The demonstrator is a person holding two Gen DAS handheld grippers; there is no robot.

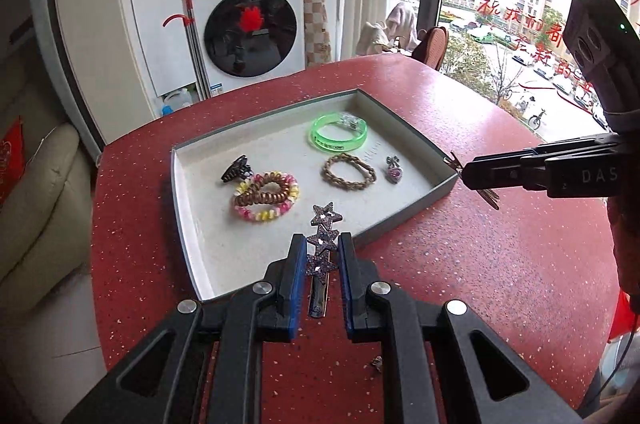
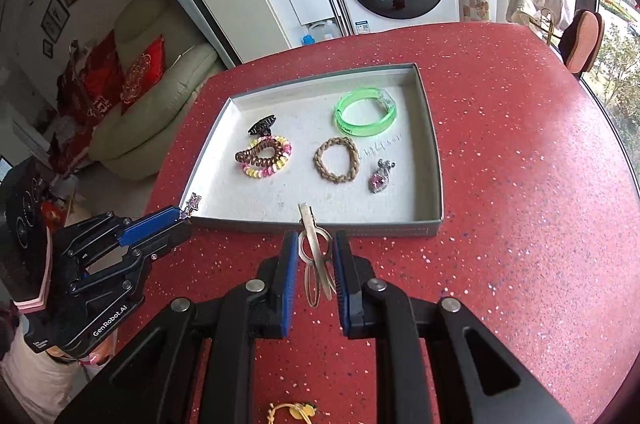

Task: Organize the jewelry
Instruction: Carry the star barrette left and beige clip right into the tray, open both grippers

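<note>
A grey tray (image 1: 182, 208) (image 2: 434, 160) on the red table holds a green bangle (image 1: 340, 134) (image 2: 366, 118), a braided band (image 1: 349, 171) (image 2: 336, 160), coil hair ties (image 1: 264, 196) (image 2: 264, 156), a black claw clip (image 1: 238, 170) (image 2: 262, 126) and a pink charm (image 1: 394, 171) (image 2: 381, 176). My left gripper (image 1: 322, 248) (image 2: 186, 216) is shut on a glittery star hair clip (image 1: 322, 224) (image 2: 192, 204) over the tray's near edge. My right gripper (image 2: 316, 244) (image 1: 466, 174) is shut on a gold metal hair clip (image 2: 314, 248) (image 1: 486, 194) just before the tray's edge.
A small trinket (image 1: 376, 363) lies on the table near my left gripper. A yellow corded charm (image 2: 294, 412) lies under my right gripper. A washing machine (image 1: 250, 32) stands behind the table, a sofa (image 2: 152, 96) to the left, a window (image 1: 520, 4) to the right.
</note>
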